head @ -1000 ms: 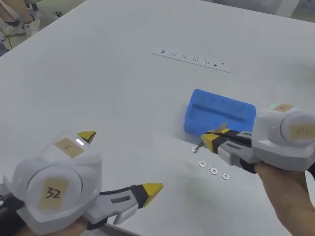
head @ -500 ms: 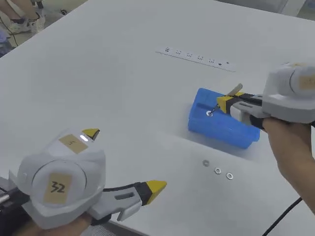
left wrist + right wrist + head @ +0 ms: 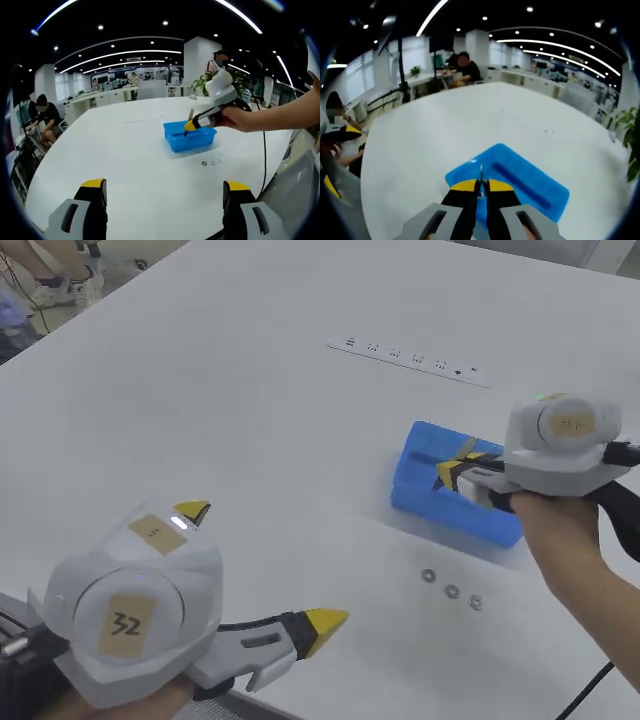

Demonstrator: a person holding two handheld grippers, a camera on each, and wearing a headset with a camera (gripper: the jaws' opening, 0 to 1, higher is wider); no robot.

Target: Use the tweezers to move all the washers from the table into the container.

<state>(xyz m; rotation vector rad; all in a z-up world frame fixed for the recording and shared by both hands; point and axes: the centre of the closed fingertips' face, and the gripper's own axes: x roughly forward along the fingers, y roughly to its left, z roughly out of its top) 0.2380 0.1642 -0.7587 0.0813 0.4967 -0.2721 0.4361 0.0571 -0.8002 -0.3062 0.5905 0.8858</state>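
Three small metal washers (image 3: 451,591) lie in a short row on the white table, just in front of the blue container (image 3: 430,498). My right gripper (image 3: 452,474) is shut on the thin tweezers (image 3: 481,173) and hovers over the container (image 3: 520,187), with the tweezer tips pointing down into it. Whether a washer is between the tips I cannot tell. My left gripper (image 3: 258,565) stands open and holds nothing, low near the table's front edge. The left gripper view shows the container (image 3: 186,141), the washers (image 3: 213,162) and the right gripper (image 3: 192,125).
A flat white power strip (image 3: 410,360) lies on the table behind the container. Bare tabletop spreads to the left and in the middle. People sit at desks (image 3: 462,67) far off in the background.
My right gripper has lifted the tweezers from beside the washers up over the blue container. One washer left the table with them. The left gripper has barely moved.
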